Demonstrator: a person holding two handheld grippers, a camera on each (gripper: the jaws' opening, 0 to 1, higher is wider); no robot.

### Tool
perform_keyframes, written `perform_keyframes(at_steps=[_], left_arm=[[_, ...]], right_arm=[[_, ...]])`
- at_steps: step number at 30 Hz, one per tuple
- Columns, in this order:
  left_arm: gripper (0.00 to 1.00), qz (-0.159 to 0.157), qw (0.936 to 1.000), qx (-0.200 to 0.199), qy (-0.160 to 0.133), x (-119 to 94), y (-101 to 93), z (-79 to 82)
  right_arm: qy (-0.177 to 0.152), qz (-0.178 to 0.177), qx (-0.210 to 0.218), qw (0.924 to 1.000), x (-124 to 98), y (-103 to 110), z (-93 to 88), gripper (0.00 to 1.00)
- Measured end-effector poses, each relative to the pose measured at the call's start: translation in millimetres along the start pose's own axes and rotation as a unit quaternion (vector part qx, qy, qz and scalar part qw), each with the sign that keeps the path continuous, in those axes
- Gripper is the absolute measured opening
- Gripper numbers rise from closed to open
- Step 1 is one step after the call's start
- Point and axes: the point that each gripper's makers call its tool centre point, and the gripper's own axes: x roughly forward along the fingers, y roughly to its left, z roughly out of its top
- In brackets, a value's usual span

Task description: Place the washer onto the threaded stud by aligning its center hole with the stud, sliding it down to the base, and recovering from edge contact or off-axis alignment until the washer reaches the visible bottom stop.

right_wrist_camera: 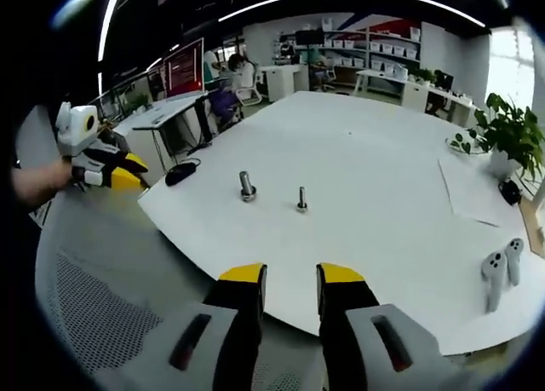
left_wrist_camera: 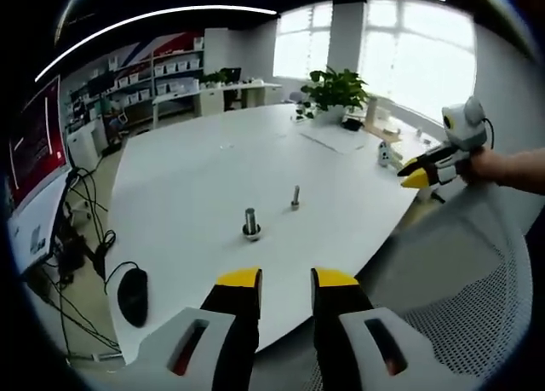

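Office room's large white table [right_wrist_camera: 366,178] is carrying two upright metal threaded studs: the thicker stud [right_wrist_camera: 247,186], washer seemingly already at its base, standing beside the slimmer stud [right_wrist_camera: 301,199]. Left gripper [left_wrist_camera: 285,280] and right gripper [right_wrist_camera: 291,276] are hovering off the table edge, well apart from the studs, jaws slightly parted, gripping nothing, probably waiting to approach.

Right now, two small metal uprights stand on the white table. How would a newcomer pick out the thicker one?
Start at the big white table and find the bare stretch near its front edge, ahead of both grippers. Two small metal uprights stand there side by side. The thicker stud sits on a wide ring base and lies nearer the black mouse, while the thin stud is slimmer.
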Motion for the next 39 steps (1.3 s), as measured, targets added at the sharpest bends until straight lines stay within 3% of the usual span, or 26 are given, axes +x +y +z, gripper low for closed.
perform_keyframes(at_steps=[16, 20, 39], left_arm=[[0.21, 0.012, 0.9999, -0.001, 0.008, 3, 0.2, -2.3], [0.21, 0.013, 0.9998, 0.001, 0.012, 4, 0.0, -3.2], [0.21, 0.003, 0.9999, 0.006, 0.013, 4, -3.0, -4.1]], right_arm=[[0.027, 0.006, -0.010, 0.9996, 5, 0, -11.7, 0.28], [0.015, -0.002, -0.004, 0.9999, 2, -5, -7.7, 0.28], [0.019, -0.005, 0.000, 0.9998, 3, -5, -9.5, 0.29]])
